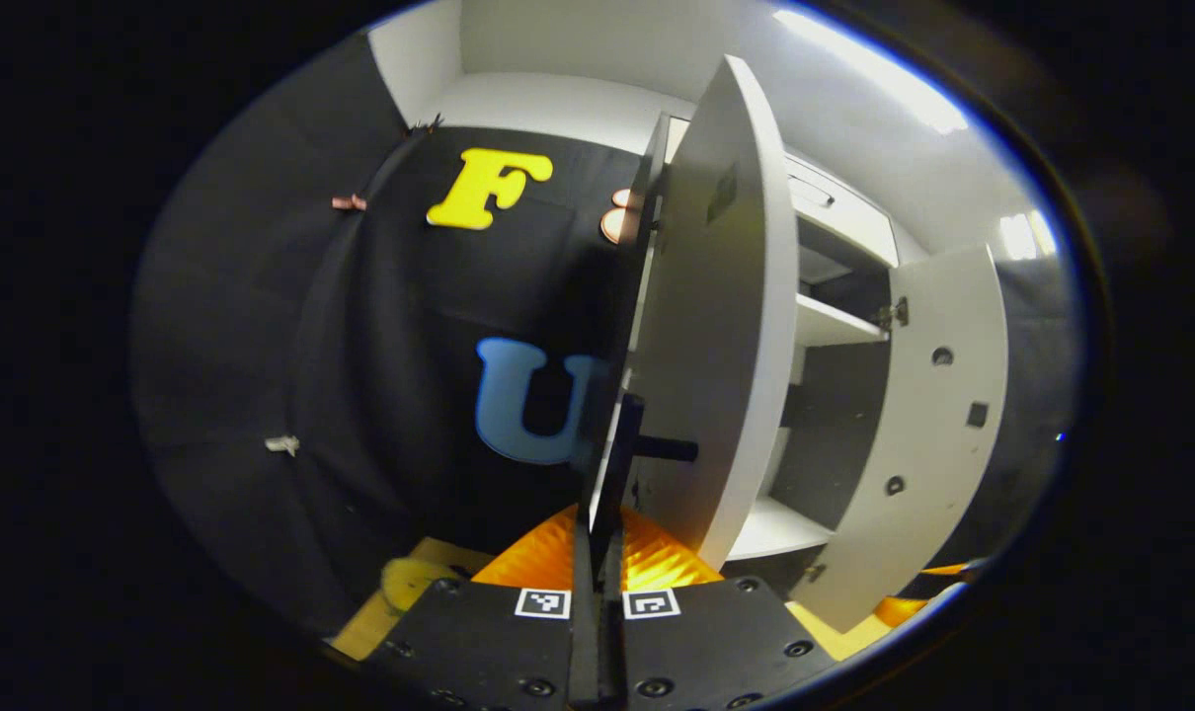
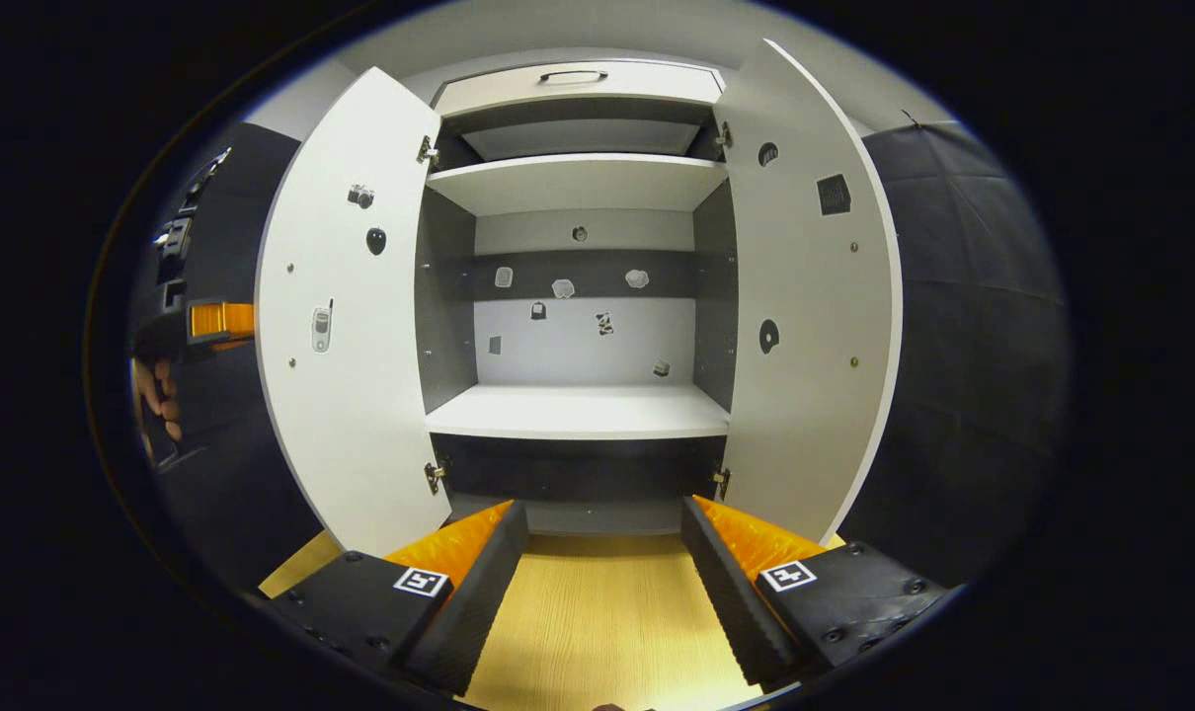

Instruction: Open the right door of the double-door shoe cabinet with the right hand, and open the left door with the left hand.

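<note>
The white shoe cabinet (image 2: 578,410) stands with both doors swung wide. In the right gripper view the left door (image 2: 346,326) and right door (image 2: 805,296) flank the bare shelves, and my right gripper (image 2: 602,553) is open in front of them over the wooden floor, holding nothing. In the left gripper view my left gripper (image 1: 597,558) is shut on the black bar handle (image 1: 625,444) of the left door (image 1: 726,326), seen almost edge-on. The right door (image 1: 923,425) stands open beyond it. From the right gripper view, the left gripper (image 2: 212,318) and a hand (image 2: 158,395) sit behind the left door.
Black cloth walls hang left (image 1: 360,346) and right (image 2: 963,346) of the cabinet. A light wooden floor (image 2: 597,612) runs up to its base. A shut drawer with a handle (image 2: 573,76) tops the cabinet. Small stickers dot the doors' insides and the back panel.
</note>
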### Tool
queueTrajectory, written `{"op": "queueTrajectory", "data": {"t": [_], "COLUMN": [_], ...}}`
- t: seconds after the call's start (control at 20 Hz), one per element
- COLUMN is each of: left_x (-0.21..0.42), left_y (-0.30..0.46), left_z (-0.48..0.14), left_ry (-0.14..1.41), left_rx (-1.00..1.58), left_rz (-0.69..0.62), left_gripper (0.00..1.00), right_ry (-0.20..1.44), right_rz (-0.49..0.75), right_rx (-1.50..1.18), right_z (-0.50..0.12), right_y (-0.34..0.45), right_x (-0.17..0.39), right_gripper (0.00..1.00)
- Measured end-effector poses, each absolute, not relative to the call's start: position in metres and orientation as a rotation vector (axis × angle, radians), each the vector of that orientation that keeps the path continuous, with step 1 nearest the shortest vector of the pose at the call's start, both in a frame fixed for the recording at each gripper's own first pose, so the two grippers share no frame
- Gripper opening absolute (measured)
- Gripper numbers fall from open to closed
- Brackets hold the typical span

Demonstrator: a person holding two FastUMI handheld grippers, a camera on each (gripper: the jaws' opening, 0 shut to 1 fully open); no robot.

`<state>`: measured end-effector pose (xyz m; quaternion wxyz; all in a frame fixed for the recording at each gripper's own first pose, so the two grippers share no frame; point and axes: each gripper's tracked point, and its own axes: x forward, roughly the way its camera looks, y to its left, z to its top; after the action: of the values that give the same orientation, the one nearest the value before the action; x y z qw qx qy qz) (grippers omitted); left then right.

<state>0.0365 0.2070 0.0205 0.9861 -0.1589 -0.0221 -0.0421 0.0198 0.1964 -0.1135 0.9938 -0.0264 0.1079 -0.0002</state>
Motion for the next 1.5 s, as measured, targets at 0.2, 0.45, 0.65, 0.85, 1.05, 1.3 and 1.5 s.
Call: {"op": "queueTrajectory", "data": {"t": [0.2, 0.45, 0.65, 0.85, 1.05, 1.3, 1.5], "left_x": [0.038, 0.037, 0.030, -0.020, -0.048, -0.073, -0.090], "left_y": [0.216, 0.213, 0.216, 0.200, 0.164, 0.109, 0.064], "left_z": [0.017, 0.017, 0.022, 0.018, 0.023, 0.017, 0.013], "left_ry": [-0.044, -0.022, 0.004, 0.017, 0.007, -0.008, 0.002], "left_rx": [-0.226, -0.247, -0.229, -0.243, -0.186, -0.239, -0.174], "left_rz": [-0.042, -0.040, 0.005, 0.064, 0.102, 0.129, 0.129], "left_gripper": [0.05, 0.05, 0.05, 0.05, 0.05, 0.09, 0.31], "right_ry": [0.238, 0.256, 0.241, 0.221, 0.175, 0.153, 0.135], "right_rz": [-0.009, -0.045, -0.042, -0.015, 0.017, 0.086, 0.127], "right_rx": [-0.029, -0.023, 0.002, 0.013, 0.007, 0.009, 0.023], "right_z": [-0.110, -0.107, -0.098, -0.082, -0.062, -0.046, -0.037], "right_y": [0.192, 0.169, 0.152, 0.128, 0.103, 0.082, 0.069], "right_x": [0.016, 0.010, 0.010, 0.014, 0.011, -0.002, -0.014], "right_gripper": [0.99, 0.98, 0.98, 0.98, 0.98, 0.99, 0.99]}}
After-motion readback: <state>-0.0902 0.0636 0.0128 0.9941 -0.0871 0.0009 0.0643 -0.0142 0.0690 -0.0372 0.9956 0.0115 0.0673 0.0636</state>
